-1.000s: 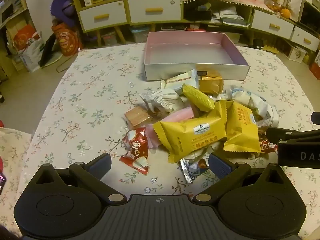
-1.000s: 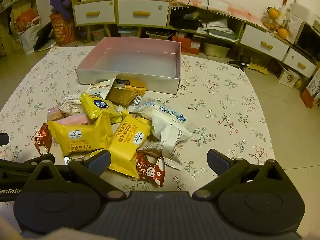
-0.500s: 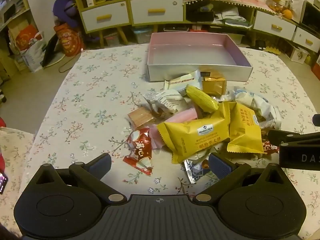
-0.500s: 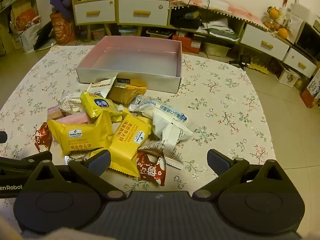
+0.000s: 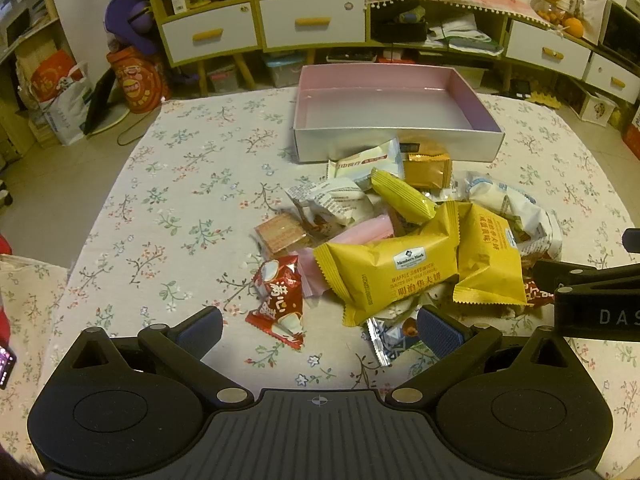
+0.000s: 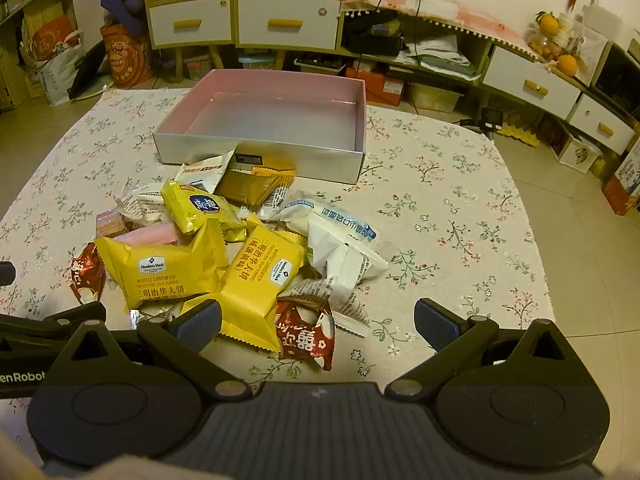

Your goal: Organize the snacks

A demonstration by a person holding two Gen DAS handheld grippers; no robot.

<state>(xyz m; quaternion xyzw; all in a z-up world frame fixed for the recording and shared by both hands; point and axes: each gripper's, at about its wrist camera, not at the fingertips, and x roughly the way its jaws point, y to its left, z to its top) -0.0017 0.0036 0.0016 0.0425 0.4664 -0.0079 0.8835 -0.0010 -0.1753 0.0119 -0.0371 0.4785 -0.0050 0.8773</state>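
The snacks lie in one loose heap on the flowered tablecloth (image 5: pixel 160 184), just in front of the pink-lined box (image 5: pixel 400 146), which stands empty at twelve o'clock from the heap; a white packet (image 5: pixel 362 162) and a tan packet (image 5: pixel 426 168) rest against its near wall. Foremost in the heap is a large yellow waffle sandwich pack (image 5: pixel 394 270), overlapping a second yellow pack (image 5: pixel 488 264) at its three o'clock. A red packet (image 5: pixel 278 300) lies at the heap's eight o'clock edge, apart enough to be taken alone, and another red packet (image 6: pixel 306 334) sits at the near edge on the right-hand side. White wrappers (image 6: pixel 340 248) spill toward three o'clock.

The left gripper (image 5: pixel 320 326) hovers low at six o'clock of the heap, its tongs spread wide and holding nothing; the first red packet lies between its fingers' line. The right gripper (image 6: pixel 318 320) hangs just beside it, likewise spread fully and empty, over the second red packet.

Judging from the bare box and the untouched heap, sorting has not begun. The wide spread probably suits the bulky, crinkly packs, and the box is set close so each carry is short.
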